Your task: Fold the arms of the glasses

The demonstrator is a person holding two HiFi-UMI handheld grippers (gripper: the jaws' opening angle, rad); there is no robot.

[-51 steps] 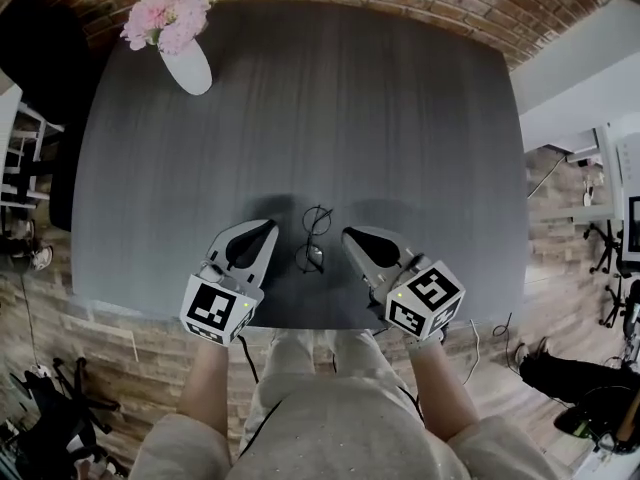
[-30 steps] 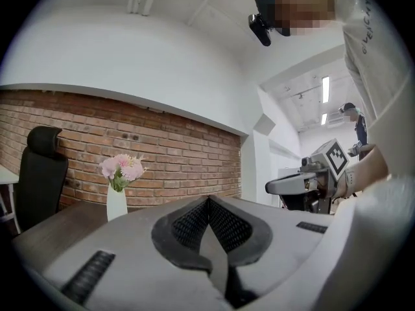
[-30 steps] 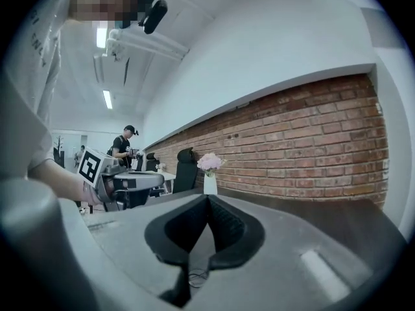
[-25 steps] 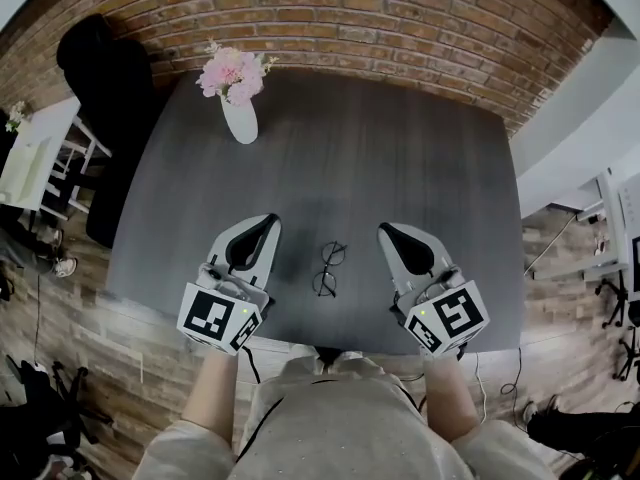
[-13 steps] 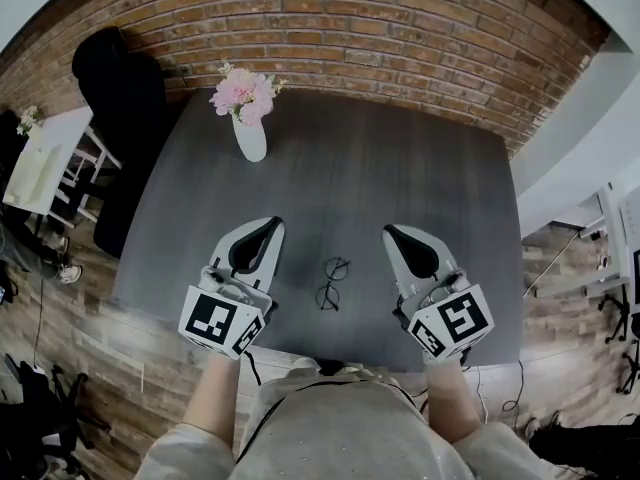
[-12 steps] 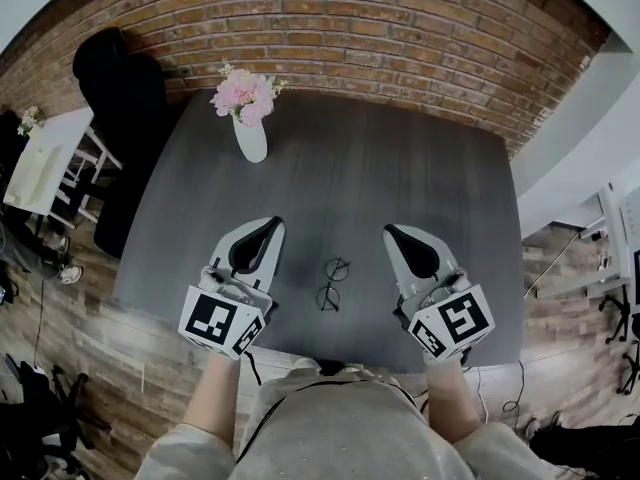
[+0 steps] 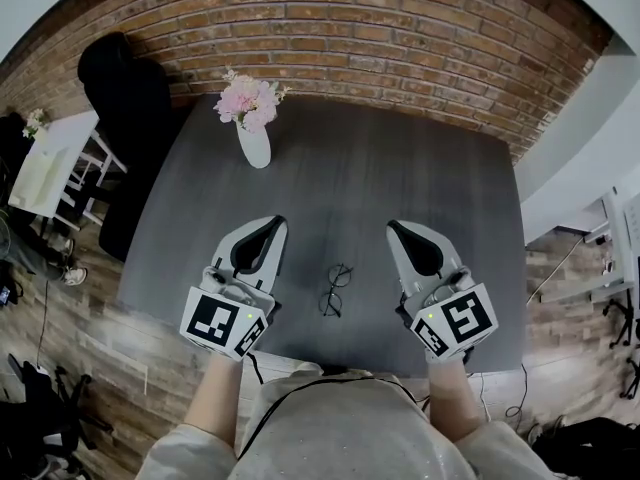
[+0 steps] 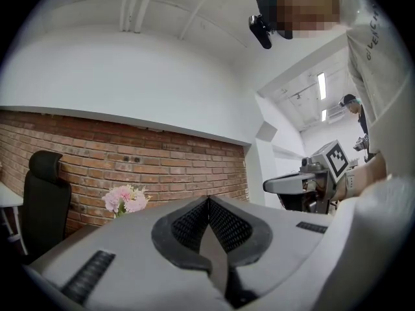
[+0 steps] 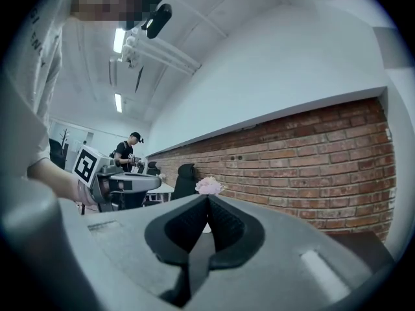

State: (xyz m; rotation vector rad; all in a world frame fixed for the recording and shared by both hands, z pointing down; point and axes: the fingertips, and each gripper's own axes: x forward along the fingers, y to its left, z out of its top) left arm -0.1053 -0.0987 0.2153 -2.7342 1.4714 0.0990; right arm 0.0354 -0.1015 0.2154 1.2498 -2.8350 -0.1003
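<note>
The glasses [image 7: 335,290], thin black round frames, lie on the dark grey table [image 7: 400,178] near its front edge, untouched. They are too small to show how the arms sit. My left gripper [image 7: 274,221] hovers left of them and my right gripper [image 7: 393,226] right of them, both held level above the table. In the left gripper view the left gripper [image 8: 209,199] has its jaws pressed together with nothing in them. The right gripper [image 9: 207,197] looks the same in its own view. Neither gripper view shows the glasses.
A white vase with pink flowers [image 7: 252,118] stands at the table's far left. A brick wall [image 7: 400,28] runs behind the table, and a black chair [image 7: 120,88] stands at its left. A person [image 9: 130,151] stands far back in the room.
Both grippers have moved apart from the glasses and lifted. The head view has pulled back, showing more wall and the whole table. The glasses stay where they were.
</note>
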